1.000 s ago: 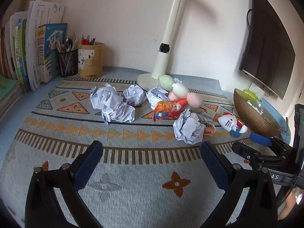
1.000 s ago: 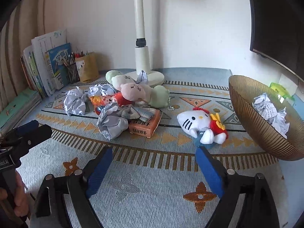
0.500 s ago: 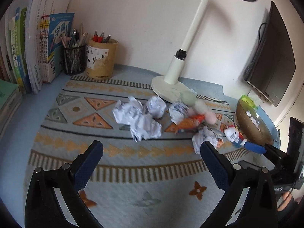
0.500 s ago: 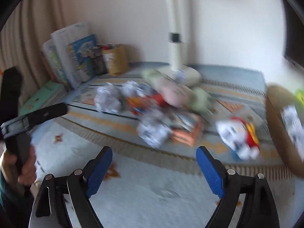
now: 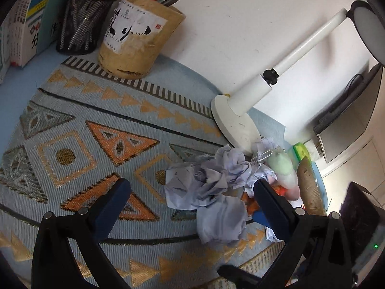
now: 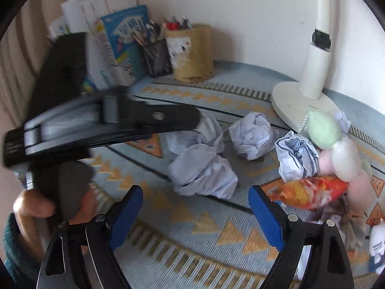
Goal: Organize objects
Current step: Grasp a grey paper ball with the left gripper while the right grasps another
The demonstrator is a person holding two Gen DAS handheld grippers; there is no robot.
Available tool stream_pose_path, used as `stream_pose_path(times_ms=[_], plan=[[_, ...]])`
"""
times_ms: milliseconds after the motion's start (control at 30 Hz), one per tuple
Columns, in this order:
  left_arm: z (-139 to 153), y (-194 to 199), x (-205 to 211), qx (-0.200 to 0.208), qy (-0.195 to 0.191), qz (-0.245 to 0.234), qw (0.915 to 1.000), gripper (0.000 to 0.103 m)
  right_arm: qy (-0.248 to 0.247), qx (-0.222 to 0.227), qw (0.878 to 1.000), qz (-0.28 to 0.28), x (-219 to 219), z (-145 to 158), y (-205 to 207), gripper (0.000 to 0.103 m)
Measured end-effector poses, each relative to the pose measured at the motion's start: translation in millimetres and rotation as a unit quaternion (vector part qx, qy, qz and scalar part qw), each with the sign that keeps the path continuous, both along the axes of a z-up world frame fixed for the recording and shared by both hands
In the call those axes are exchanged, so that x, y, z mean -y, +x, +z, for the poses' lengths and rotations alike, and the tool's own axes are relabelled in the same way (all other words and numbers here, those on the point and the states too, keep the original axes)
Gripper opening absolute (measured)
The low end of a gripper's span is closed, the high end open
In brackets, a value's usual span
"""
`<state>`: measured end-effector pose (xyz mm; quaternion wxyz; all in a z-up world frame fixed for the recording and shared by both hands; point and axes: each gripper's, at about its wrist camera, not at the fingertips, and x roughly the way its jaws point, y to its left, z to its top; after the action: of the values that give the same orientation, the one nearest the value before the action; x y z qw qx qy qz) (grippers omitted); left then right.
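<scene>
A patterned blue mat [image 5: 79, 130] covers the desk. In the left wrist view, the left gripper [image 5: 192, 200], jaws spread and empty, has swung in low over the crumpled paper balls [image 5: 211, 187] from farther back, likely picking one. In the right wrist view, the right gripper [image 6: 195, 214], also released, has closed on the nearest paper ball [image 6: 204, 171]; the snack packet [image 6: 310, 192] lies just right.

Soft daylight, even exposure; right wrist view motion-blurred, left sharp; strong fisheye bending, dark corners
</scene>
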<state>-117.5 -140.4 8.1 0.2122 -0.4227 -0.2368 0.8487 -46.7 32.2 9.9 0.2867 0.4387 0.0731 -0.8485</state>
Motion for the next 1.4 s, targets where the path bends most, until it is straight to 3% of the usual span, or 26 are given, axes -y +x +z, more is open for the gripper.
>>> stream_pose_path(times_ms=[100, 133, 233, 267, 300, 333, 567, 767, 933, 1133, 1233, 1300, 1367, 1400], plan=[[1.0, -2.6, -3.2, -0.005, 0.002, -0.008, 1.0, 0.102, -0.022, 0.033, 0.999, -0.01, -3.2, -13.2, -16.6, 0.081], [2.0, -3.7, -6.1, -0.008, -0.003, -0.012, 0.9999, 0.102, -0.024, 0.025, 0.999, -0.011, -5.1, -11.7, -18.1, 0.077], [1.8, -6.9, -16.1, -0.005, -0.026, -0.022, 0.9994, 0.099, -0.03, 0.022, 0.999, 0.008, -4.4, -10.3, -17.1, 0.056], [2.0, -7.3, -19.8, -0.004, -0.037, -0.022, 0.9991, 0.094, -0.026, 0.016, 0.999, 0.011, -4.6, -9.9, -14.1, 0.055], [1.9, -6.9, -23.9, -0.003, -0.047, -0.025, 0.9986, 0.07, -0.023, 0.013, 1.0, 0.014, -5.2, -9.0, -10.8, 0.055], [0.1, -7.3, -26.9, 0.002, -0.053, -0.029, 0.9982, 0.053, -0.022, 0.01, 1.0, 0.018, -6.8, -7.6, -6.7, 0.054], [14.4, 17.6, -29.0, -0.032, -0.05, -0.02, 0.998, 0.052, -0.029, 0.002, 0.999, 0.033, -37.0, 16.2, 27.9, 0.053], [48.3, 93.0, -67.8, -0.088, -0.084, -0.045, 0.9915, 0.052, -0.053, -0.048, 0.997, -0.007, -133.2, 48.8, 66.0, 0.054], [41.3, 142.2, -117.2, -0.095, -0.086, -0.053, 0.9903, 0.052, -0.053, -0.054, 0.995, -0.071, -209.8, 34.7, 73.9, 0.054], [26.0, 154.1, -171.3, -0.096, -0.162, -0.058, 0.9804, 0.053, -0.016, -0.049, 0.993, -0.107, -246.7, 11.7, 65.1, 0.055], [20.0, 160.6, -186.8, -0.121, -0.231, -0.035, 0.9647, 0.053, -0.024, -0.039, 0.992, -0.117, -255.2, 5.3, 58.7, 0.055], [21.5, 167.2, -188.5, -0.13, -0.241, -0.027, 0.9615, 0.053, -0.04, -0.035, 0.992, -0.112, -258.5, 6.1, 57.9, 0.057], [21.1, 168.8, -186.2, -0.13, -0.245, -0.021, 0.9604, 0.053, -0.049, -0.036, 0.992, -0.107, -261.1, 5.1, 59.9, 0.069], [20.9, 168.0, -186.5, -0.129, -0.243, -0.022, 0.9612, 0.053, -0.05, -0.036, 0.992, -0.106, -262.7, 4.4, 61.5, 0.069]])
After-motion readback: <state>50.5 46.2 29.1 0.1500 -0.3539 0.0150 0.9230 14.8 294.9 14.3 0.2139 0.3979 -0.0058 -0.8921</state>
